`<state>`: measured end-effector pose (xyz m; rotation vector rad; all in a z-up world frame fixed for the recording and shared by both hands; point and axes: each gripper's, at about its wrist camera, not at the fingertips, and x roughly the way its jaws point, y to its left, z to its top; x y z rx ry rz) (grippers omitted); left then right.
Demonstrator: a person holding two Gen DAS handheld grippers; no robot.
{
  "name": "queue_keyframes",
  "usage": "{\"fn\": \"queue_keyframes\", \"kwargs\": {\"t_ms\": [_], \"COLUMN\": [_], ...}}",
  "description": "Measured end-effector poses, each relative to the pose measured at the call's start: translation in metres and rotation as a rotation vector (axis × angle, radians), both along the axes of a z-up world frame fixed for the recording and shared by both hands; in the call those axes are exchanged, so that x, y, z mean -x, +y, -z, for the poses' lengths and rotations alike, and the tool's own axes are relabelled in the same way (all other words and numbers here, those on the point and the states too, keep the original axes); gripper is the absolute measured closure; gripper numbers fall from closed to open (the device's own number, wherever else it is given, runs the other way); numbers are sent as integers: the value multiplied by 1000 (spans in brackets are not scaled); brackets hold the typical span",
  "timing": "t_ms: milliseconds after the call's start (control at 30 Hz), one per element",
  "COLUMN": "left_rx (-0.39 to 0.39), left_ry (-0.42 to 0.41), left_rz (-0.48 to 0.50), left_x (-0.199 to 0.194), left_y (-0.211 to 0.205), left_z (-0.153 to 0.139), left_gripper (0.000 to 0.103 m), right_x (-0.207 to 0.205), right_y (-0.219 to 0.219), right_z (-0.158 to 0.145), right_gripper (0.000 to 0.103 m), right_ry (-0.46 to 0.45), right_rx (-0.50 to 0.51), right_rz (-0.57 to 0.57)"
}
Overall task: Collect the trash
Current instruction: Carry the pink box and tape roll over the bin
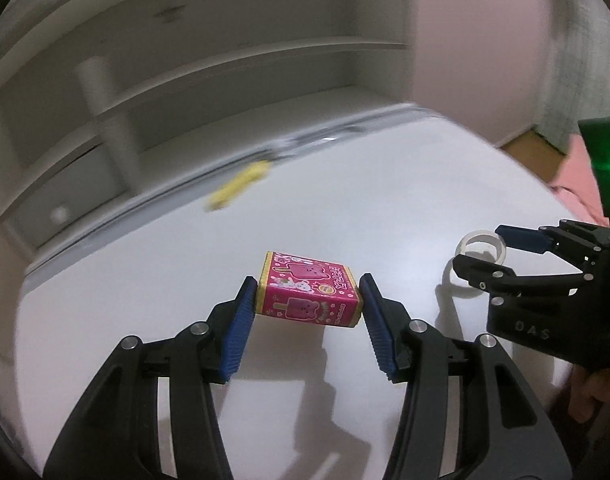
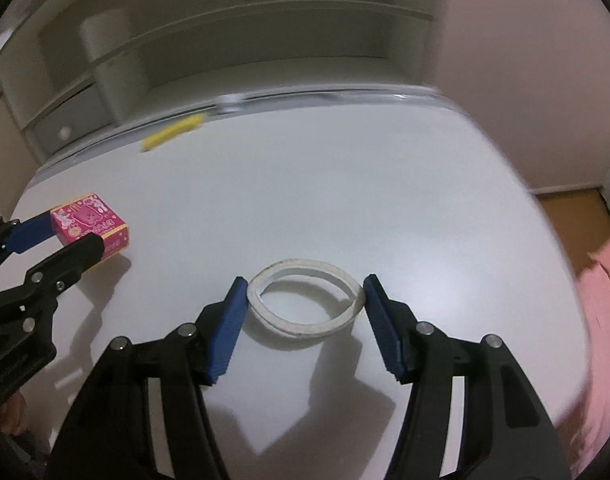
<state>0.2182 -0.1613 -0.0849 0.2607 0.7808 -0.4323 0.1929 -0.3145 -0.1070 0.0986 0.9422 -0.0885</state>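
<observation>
Pickup step: left claw (image 1: pixel 309 300) pinches the pink box (image 1: pixel 309 294); right claw (image 2: pixel 305 300) squeezes the tape ring (image 2: pixel 305 300) (visibly deformed) mid-worktop (image 2: pixel 345 192). Next: lift both clear.

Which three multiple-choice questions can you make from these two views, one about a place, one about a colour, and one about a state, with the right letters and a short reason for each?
1. Where does the yellow item lie?
A. Near the table's far edge
B. Between the right gripper's fingers
C. On the pink box

2. What colour are the gripper pads?
A. Red
B. Blue
C. White

3. What state is the white ring in?
A. Torn in two
B. Lying untouched on the table
C. Squeezed into an oval between the pads

Answers: A, the yellow item lies far back by the edge; B, both grippers carry blue ribbed pads; C, the pads press the ring's two sides, which are pinched to points.
</observation>
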Motion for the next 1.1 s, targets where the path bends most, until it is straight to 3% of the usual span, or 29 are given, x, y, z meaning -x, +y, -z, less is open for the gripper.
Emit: {"fn": "queue_keyframes", "kwargs": {"t_ms": [333,567,667,833,1100], "left_rx": [74,89,80,42,14], "left_ry": [7,68,109,191,345], "left_rz": [409,657,728,789,813], "left_x": [99,182,210,229,225], "left_y": [-198,-321,-362,-409,-430], "left_z": [-11,16,43,104,186], "left_gripper": [52,52,52,52,52], "right_x": [157,270,313,344,354], "right_y": [-194,-302,-337,-368,-378], "right_z": [-4,27,51,102,190], "right_gripper": [45,45,45,45,45], "right_ry": [-26,-3,11,49,133], "right_rx": [-10,-58,-93,-159,-246], "right_rz": [372,615,697,766,794]}}
